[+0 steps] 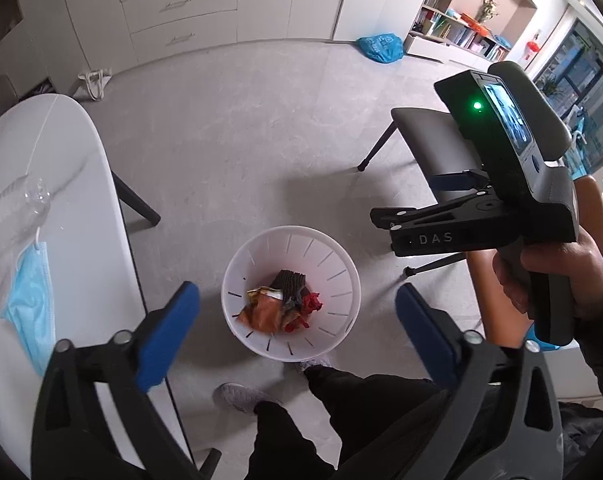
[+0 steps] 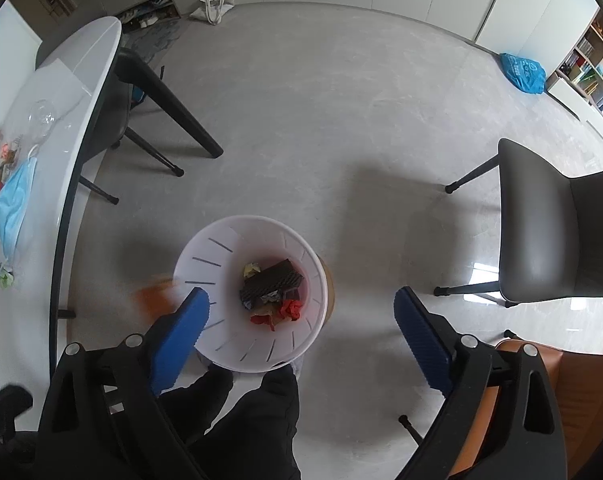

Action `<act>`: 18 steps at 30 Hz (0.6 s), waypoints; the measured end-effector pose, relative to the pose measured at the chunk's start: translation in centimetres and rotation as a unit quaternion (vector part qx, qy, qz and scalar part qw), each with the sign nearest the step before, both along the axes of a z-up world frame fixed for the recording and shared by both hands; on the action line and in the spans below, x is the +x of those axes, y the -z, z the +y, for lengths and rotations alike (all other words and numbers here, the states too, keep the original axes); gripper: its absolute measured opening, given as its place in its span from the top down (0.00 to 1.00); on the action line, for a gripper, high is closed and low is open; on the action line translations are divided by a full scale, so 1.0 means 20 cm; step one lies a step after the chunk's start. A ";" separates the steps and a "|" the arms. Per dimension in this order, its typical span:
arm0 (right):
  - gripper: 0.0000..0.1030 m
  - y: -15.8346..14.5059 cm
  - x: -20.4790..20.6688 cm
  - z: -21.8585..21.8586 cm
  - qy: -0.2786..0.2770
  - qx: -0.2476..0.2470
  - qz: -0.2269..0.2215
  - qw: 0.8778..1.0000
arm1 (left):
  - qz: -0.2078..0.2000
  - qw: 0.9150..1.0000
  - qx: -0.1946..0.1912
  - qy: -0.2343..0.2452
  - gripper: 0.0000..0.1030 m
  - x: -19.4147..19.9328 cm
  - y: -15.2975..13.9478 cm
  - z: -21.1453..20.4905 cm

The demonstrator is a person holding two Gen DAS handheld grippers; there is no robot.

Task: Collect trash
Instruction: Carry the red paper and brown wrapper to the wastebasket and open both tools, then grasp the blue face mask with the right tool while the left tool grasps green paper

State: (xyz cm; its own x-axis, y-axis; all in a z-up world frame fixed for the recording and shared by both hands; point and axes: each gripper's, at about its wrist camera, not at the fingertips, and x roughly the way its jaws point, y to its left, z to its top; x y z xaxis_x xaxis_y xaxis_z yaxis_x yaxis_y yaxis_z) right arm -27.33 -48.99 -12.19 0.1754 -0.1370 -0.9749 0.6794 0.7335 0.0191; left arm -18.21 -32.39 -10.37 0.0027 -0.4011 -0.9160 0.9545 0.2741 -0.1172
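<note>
The left gripper (image 1: pixel 297 312) hangs over the floor with its blue pads (image 1: pixel 169 328) spread wide and nothing between them. Straight below the gap stands the white bin (image 1: pixel 341 264), on the grey floor just beside the table (image 1: pixel 85 240) edge. Inside it lie crumpled wrappers (image 1: pixel 265 308), orange, yellow and red, with a dark ridged piece (image 1: pixel 289 282) on top.

The right gripper (image 2: pixel 301 320) also hovers above the bin (image 2: pixel 205 256), jaws wide apart and empty. From the left camera this gripper (image 1: pixel 397 220) shows higher up to the right, gripped by a hand (image 1: pixel 557 276), a green light lit on its housing. An orange blur (image 2: pixel 153 300) shows just left of the right gripper's left pad, by the bin's rim; whether it is in the air or on the floor cannot be told.

On the table, trash remains: a blue mask (image 1: pixel 29 300) lies flat near the edge, with a clear plastic piece (image 1: pixel 33 200) beyond it and small scraps (image 2: pixel 1 152) at the far left. The mask (image 2: pixel 11 200) is well apart from both grippers.

The person's dark trousers (image 1: pixel 301 420) and a shoe (image 1: pixel 237 396) sit just below the bin. A grey chair (image 2: pixel 557 232) stands to the right, and a blue bag (image 2: pixel 521 72) lies on the floor near the shelves.
</note>
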 end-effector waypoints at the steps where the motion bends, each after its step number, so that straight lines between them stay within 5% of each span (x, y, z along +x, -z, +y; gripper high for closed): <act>1: 0.09 0.00 0.00 0.01 -0.002 0.001 0.000 1.000 | -0.004 1.000 0.001 -0.001 0.08 0.00 0.00 0.01; 10: 0.09 -0.04 0.10 0.08 -0.030 -0.002 -0.010 0.999 | -0.013 0.999 -0.005 -0.034 0.08 0.07 -0.05 0.06; 18: 0.09 -0.13 0.25 0.23 -0.062 -0.002 -0.035 0.997 | -0.029 0.990 -0.023 -0.133 0.08 0.28 -0.13 0.31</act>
State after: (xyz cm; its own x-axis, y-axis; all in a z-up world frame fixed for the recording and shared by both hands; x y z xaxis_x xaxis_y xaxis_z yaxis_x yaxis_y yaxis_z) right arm -22.38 -44.45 -9.60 0.2582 -0.1149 -0.9592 0.5811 0.8117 0.0591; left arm -12.56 -26.15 -7.80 0.1655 -0.4208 -0.8920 0.8547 0.5124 -0.0831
